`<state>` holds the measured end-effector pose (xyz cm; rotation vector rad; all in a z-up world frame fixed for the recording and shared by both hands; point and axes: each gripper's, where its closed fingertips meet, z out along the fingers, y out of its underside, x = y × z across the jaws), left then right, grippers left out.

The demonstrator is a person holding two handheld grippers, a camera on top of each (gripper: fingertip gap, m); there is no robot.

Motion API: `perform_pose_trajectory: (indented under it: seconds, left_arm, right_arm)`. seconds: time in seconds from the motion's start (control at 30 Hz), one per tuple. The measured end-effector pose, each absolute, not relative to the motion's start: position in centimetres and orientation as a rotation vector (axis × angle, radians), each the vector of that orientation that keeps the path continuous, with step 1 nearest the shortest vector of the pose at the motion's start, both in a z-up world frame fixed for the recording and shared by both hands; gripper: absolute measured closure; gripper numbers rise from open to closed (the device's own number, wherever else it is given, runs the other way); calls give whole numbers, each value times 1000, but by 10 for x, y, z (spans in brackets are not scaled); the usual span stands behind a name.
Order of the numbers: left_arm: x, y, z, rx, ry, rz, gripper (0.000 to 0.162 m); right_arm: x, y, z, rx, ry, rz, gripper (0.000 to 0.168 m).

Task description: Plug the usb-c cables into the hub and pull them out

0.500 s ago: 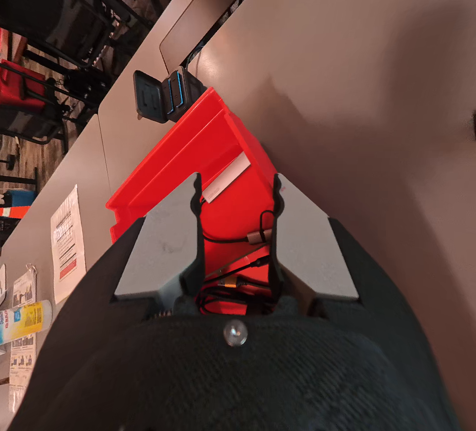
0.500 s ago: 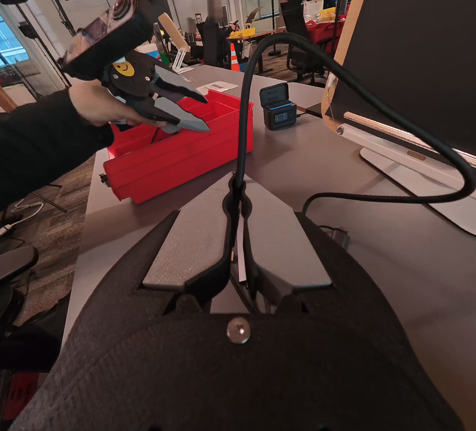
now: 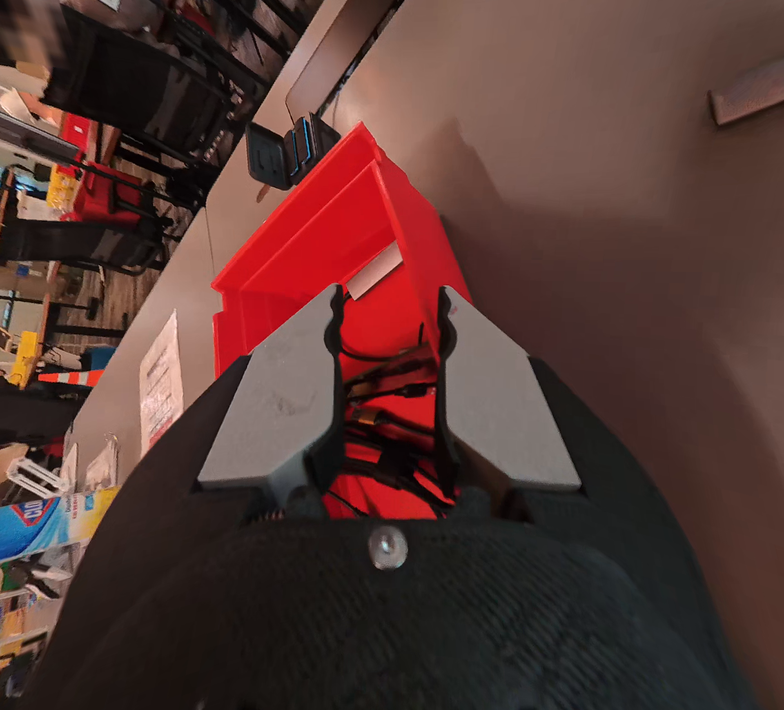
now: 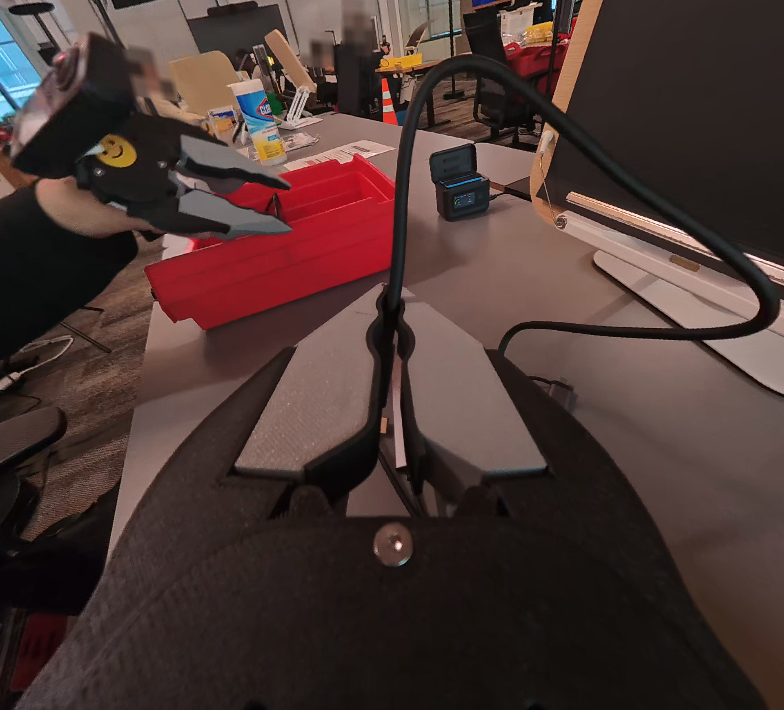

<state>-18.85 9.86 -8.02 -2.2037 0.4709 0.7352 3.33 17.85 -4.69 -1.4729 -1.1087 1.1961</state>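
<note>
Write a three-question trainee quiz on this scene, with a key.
1. True or false: the left tongs are shut on a cable.
2. What do the right tongs grip? A) thick black cable B) wipes canister C) paper
3. Fill in: the thin cables lie inside the red ____.

Key: 1 false, they are open above the bin; 2 A; 3 bin.

Red bin (image 4: pixel 271 282), black cable (image 4: pixel 407 146), yellow smiley sticker (image 4: pixel 116 151).
</note>
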Motion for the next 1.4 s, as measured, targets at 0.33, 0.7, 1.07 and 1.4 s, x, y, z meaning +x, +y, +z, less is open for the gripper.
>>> perform_pose_trajectory:
  seconds: [0.33, 0.7, 1.07, 1.4]
  left_arm:
    - [-180, 85, -94, -2166, 572, 572, 157]
    - [-223, 86, -82, -2201, 489, 615, 113]
    - [-246, 78, -81, -2184, 405, 565, 104]
    - [-87, 105, -55, -2090, 763, 212, 115]
  right_arm:
    - [31, 179, -51, -1473, -1117, 1186, 168]
    - [30, 179, -53, -1481, -1125, 1198, 168]
    - [31, 178, -50, -1475, -1119, 1212, 168]
    - [30, 180, -54, -1491, -1124, 1209, 168]
